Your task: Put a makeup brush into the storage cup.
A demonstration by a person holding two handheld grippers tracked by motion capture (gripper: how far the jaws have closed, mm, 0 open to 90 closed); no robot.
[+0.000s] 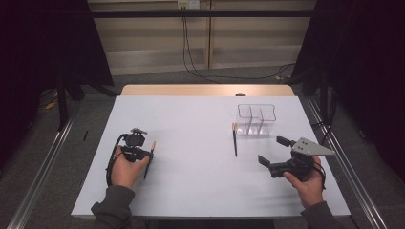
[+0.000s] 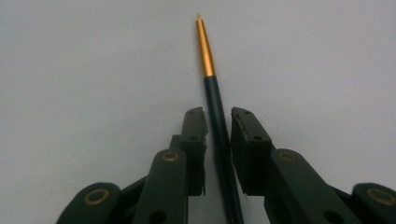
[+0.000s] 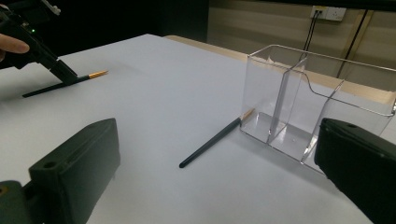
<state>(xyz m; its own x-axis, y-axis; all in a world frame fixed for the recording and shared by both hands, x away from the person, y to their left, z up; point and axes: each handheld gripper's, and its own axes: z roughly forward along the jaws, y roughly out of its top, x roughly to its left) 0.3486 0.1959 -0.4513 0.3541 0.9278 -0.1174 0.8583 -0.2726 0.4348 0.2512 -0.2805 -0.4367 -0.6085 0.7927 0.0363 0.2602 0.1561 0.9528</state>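
Note:
A dark pen with a gold tip (image 2: 217,107) lies flat on the white table (image 1: 191,181) at the left. My left gripper (image 2: 218,126) points down at it. The shaft runs between the two jaws, and a thin sliver of table shows on each side of it. From above, that pen (image 1: 149,160) sits just right of my left gripper (image 1: 149,156). A second dark pen (image 1: 234,140) lies by the clear divided organizer (image 1: 256,119). My right gripper (image 1: 274,150) stands wide open near the table's right edge, holding nothing, and faces the organizer (image 3: 299,93) and the second pen (image 3: 215,140).
The organizer stands on the right half of the table, toward the back. A wooden strip (image 1: 205,89) runs along the far edge. Dark curtains hang on both sides, and cables trail over the floor behind the table.

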